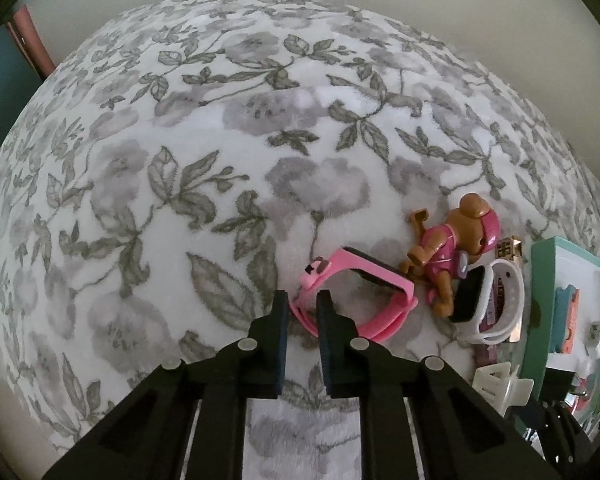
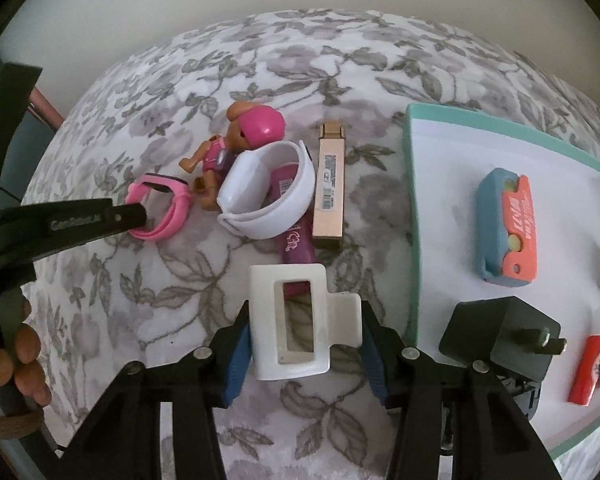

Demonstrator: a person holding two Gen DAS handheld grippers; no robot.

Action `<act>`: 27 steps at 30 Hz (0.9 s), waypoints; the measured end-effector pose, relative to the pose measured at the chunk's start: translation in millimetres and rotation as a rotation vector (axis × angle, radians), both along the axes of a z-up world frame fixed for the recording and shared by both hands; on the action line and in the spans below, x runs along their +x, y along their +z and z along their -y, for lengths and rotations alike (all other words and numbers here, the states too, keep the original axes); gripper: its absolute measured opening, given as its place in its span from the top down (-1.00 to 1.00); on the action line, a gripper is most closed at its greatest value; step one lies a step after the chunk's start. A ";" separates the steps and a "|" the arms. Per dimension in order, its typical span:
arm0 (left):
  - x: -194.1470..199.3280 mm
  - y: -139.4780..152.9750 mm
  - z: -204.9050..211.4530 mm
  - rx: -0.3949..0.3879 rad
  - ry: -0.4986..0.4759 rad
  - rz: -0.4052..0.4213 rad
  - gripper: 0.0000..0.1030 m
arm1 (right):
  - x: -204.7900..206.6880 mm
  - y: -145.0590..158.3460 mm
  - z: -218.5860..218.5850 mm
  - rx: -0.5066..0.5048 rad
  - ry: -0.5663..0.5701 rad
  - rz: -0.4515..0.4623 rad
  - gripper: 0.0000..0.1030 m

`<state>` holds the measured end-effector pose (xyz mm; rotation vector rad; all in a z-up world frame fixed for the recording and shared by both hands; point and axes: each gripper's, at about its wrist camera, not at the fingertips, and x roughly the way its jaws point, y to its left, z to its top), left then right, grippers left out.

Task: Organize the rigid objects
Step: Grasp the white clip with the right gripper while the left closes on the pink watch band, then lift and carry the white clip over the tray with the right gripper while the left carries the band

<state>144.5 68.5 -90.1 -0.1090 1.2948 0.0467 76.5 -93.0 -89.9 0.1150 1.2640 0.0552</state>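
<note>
Both grabs are on: the glossy white plastic claw hair clip [image 2: 296, 320], boxy with a rectangular window through it, sits squarely between the jaws of the right gripper [image 2: 304, 344], whose blue pads press its two flanks, so that one reads as clamped on the clip. Over on the other side, the left gripper [image 1: 302, 308] has its jaws pinched tight on the strap of the bubblegum-pink rubbery child's watch [image 1: 352, 292], the band looping out ahead and to the right of the fingertips, the dark face tilted up beyond them. So the step in hand looks like pick-up on both sides, and the next move calls for a clean lift clear of the soft fleece and a carry to the right, toward the white tray with the mint-green rim [image 2: 410, 208] that lies just right of the right jaws. Care is needed: the strap is floppy and may swing, while the clip is hard and slick. Beyond the watch lie a jointed brown toy pup in pink [image 1: 452, 256] and a white looped wristband [image 2: 268, 192], touching one another; ahead of the clip, a slim rose-gold box [image 2: 330, 188] and a magenta tube [image 2: 296, 240]. Everything rests on the plush grey-floral blanket [image 1: 180, 160]; a black plug adapter [image 2: 500, 340] already sits on the tray.
</note>
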 end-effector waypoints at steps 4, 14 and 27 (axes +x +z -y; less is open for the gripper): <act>-7.4 15.3 -6.2 0.002 0.014 0.030 0.77 | -2.3 3.0 5.1 0.019 -0.017 -0.002 0.01; -23.0 61.0 -17.4 -0.016 0.030 0.136 0.77 | -8.0 24.8 17.0 0.073 -0.054 0.050 0.01; -30.1 95.3 28.8 -0.065 -0.059 0.242 0.77 | -12.7 68.3 64.6 0.047 -0.202 0.173 0.01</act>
